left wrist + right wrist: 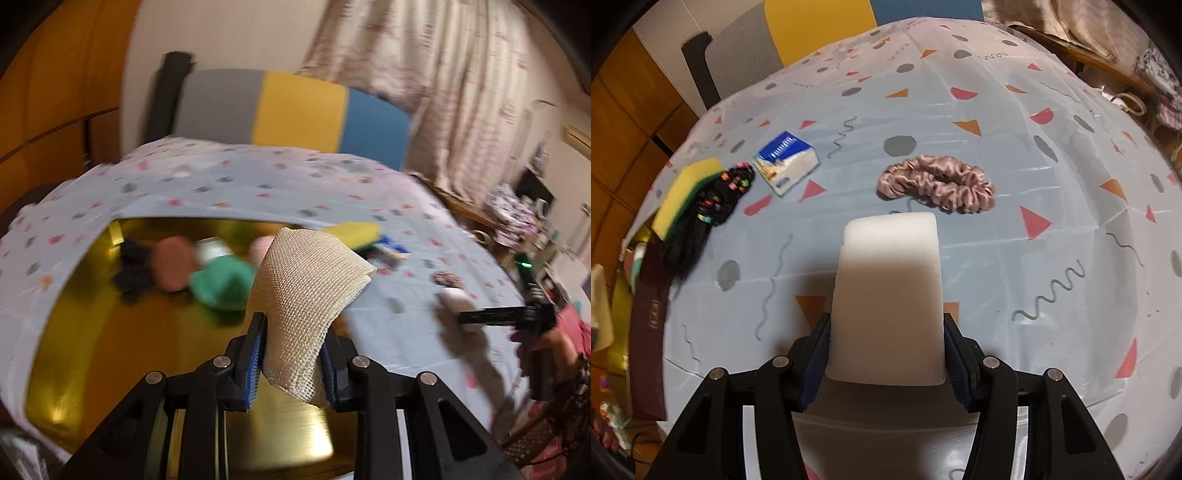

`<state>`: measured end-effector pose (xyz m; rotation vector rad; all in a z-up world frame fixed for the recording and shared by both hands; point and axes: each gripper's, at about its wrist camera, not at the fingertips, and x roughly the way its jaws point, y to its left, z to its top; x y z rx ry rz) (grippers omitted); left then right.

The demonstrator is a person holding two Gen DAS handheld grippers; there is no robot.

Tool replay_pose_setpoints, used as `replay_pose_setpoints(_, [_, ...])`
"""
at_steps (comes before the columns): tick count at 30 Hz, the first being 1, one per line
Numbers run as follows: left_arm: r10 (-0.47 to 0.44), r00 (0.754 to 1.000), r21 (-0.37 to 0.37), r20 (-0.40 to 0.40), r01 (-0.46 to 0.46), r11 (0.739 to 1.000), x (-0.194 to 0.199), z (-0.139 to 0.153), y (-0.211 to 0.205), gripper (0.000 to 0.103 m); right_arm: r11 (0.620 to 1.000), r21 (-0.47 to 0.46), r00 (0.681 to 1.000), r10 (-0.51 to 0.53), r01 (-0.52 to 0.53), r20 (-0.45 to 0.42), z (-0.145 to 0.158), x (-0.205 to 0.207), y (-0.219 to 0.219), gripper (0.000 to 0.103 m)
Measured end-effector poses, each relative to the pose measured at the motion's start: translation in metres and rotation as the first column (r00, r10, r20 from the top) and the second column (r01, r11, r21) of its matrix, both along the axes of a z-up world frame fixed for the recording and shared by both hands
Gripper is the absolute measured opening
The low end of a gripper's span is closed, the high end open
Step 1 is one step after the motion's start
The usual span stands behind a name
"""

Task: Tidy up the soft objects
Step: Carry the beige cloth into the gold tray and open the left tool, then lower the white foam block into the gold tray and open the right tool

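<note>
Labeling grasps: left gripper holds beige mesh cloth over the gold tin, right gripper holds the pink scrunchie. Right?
Half right. The right gripper holds a white foam block; the pink scrunchie lies on the tablecloth beyond it, per the right wrist view. The left gripper does hold the beige mesh cloth over the gold tin.
</note>
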<state>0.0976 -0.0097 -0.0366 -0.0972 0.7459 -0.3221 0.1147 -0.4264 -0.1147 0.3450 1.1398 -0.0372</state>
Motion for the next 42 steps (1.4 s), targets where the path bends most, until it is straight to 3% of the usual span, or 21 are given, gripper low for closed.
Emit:
replay_pose_setpoints(9, [0.163,0.984,0.087,-0.075,-0.156,0.984,0.027,-0.025,0.068,0.027,0.999,0.047,0.993,-0.001,-0.005,0.114,0.014,-0.009,0.012,0.057])
replay_pose_setpoints(15, [0.241,0.966,0.162,-0.094,-0.224,0.961,0.038,-0.040,0.093,0.030,0.998,0.049,0.987,0.030,-0.038,0.160,0.020,-0.024,0.046,0.057])
replay_pose_setpoints(18, [0.260,0.960,0.184,-0.106,-0.238,0.954,0.042,-0.046,0.097,0.037,0.997,0.034,0.980,0.063,-0.071,0.191,0.028,-0.028,0.066,0.057])
replay_pose_setpoints(20, [0.275,0.956,0.203,-0.103,-0.251,0.947,0.042,-0.048,0.098,0.054,0.994,0.032,0.972,0.093,-0.102,0.214,0.037,-0.031,0.083,0.057])
replay_pose_setpoints(25, [0.320,0.945,0.229,-0.069,-0.298,0.927,0.037,-0.042,0.100,0.063,0.982,0.033,0.950,0.173,-0.188,0.262,0.057,-0.033,0.126,0.057])
replay_pose_setpoints(29, [0.331,0.942,0.195,-0.058,-0.314,0.929,0.031,-0.035,0.104,0.063,0.966,0.051,0.930,0.230,-0.255,0.286,0.067,-0.034,0.159,0.057])
replay_pose_setpoints(35, [0.327,0.944,0.214,-0.037,-0.312,0.925,0.028,-0.031,0.107,0.066,0.942,0.064,0.905,0.295,-0.329,0.307,0.077,-0.036,0.198,0.057])
replay_pose_setpoints(38, [0.350,0.936,0.096,-0.035,-0.346,0.933,0.022,-0.022,0.121,0.066,0.925,0.082,0.891,0.330,-0.372,0.312,0.082,-0.037,0.217,0.057])
replay_pose_setpoints(42, [0.399,0.917,0.000,-0.028,-0.399,0.917,0.010,-0.010,0.133,0.066,0.900,0.069,0.866,0.390,-0.430,0.314,0.087,-0.036,0.249,0.057])
